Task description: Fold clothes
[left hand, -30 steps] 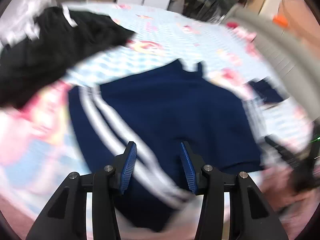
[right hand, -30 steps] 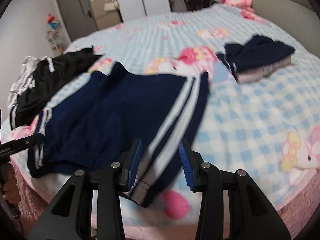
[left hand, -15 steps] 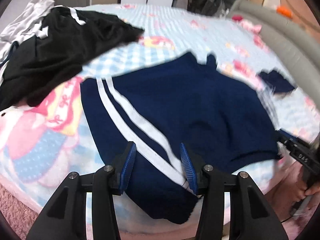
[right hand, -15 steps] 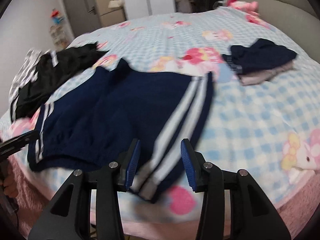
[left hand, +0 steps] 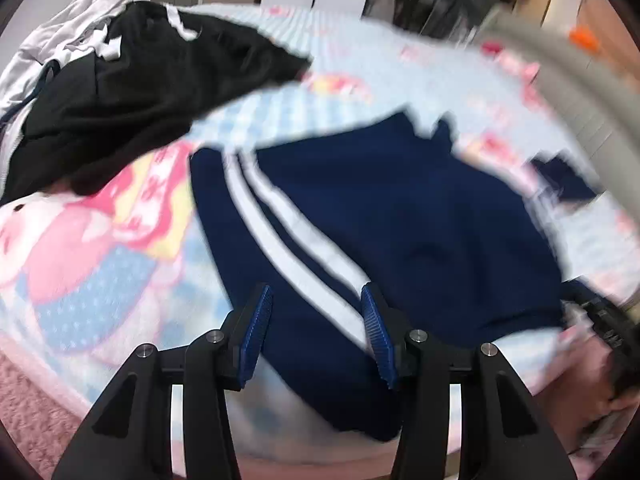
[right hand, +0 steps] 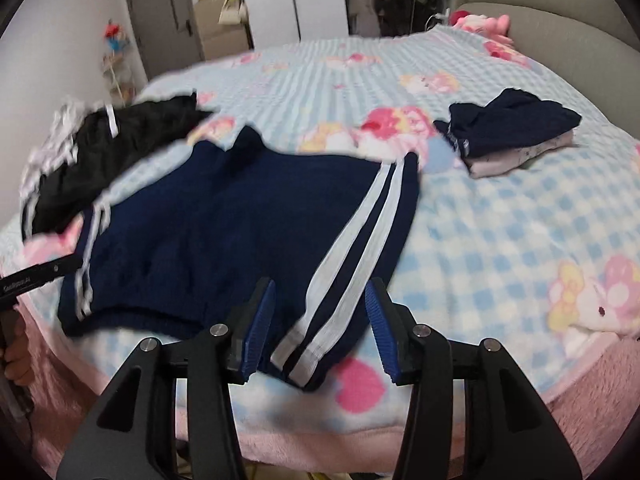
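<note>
Navy knit shorts (right hand: pixel 224 236), soft and matte, spread flat on bed (right hand: pixel 500 240) near its front edge. Two white stripes (right hand: pixel 356 248) down each side seam; hem corners hanging slightly over front edge. Shape roughly a wide trapezoid, with small notch at far side.

Bed covered with fluffy blanket, light blue checks with pink cartoon prints; pink fleece border along front.

Left tongs (left hand: pixel 316 332) above left hem corner of shorts, black arms with blue ribbed pads, parted, nothing pressed between them. Right tongs (right hand: pixel 320 324) above right hem corner, over striped seam; jaws opening, cloth seen in gap below but not pinched. Left view much blurred, so fine contact hard to judge.

Black garment (right hand: pixel 100 152) with white trim crumpled at left, beside shorts, touching or nearly so; white cloth (left hand: pixel 72 20) heaped behind it. Folded pile (right hand: pixel 508 132), navy on top of pale grey, at right, well apart from shorts.

Open blanket at right of shorts, between them and pile, and also at far side. Little room at left. Grey padded headboard (right hand: pixel 560 32) at far right; pink plush (right hand: pixel 480 24) beside it.
</note>
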The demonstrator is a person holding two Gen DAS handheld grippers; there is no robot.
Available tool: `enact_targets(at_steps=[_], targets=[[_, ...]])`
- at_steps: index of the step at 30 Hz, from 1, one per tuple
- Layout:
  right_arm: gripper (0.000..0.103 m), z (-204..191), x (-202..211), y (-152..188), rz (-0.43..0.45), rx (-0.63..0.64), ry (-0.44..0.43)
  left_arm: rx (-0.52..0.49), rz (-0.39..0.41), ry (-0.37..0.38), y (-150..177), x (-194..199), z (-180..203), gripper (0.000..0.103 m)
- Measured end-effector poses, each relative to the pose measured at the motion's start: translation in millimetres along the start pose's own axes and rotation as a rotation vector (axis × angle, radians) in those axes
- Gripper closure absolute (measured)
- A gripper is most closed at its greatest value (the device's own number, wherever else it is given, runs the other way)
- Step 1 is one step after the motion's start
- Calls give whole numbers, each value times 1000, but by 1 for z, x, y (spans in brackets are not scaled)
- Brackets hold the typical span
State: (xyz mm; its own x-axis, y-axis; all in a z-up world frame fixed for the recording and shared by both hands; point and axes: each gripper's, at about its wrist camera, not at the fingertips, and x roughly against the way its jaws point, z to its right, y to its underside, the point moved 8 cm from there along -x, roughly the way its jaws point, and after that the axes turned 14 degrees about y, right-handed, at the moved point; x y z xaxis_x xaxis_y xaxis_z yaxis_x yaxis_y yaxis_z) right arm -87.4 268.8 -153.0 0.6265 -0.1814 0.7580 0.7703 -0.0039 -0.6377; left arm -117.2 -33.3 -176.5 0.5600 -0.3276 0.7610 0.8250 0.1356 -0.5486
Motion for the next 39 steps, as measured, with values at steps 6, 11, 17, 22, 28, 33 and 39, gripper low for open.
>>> enact_targets(at_steps=[6, 11, 17, 22, 28, 33, 39], targets=[[55, 22, -4, 12, -56, -69, 33, 51, 86, -1, -2, 32, -11, 53], [54, 13, 14, 4, 16, -73, -60, 39, 103, 40, -7, 34, -4, 53], [53, 4, -4, 20, -63, -3, -16, 84, 5, -88, 13, 25, -22, 49], [52, 25, 5, 22, -58, -102, -6, 129, 104, -13, 9, 44, -20, 50], [52, 17, 14, 20, -35, -103, -75, -41, 3, -70, 13, 16, 11, 48], [52, 12, 5, 26, -68, -66, -36, 22, 43, -42, 12, 30, 1, 48], [52, 17, 3, 28, -116, -170, -170, 98, 119, -86, 5, 54, -28, 49]])
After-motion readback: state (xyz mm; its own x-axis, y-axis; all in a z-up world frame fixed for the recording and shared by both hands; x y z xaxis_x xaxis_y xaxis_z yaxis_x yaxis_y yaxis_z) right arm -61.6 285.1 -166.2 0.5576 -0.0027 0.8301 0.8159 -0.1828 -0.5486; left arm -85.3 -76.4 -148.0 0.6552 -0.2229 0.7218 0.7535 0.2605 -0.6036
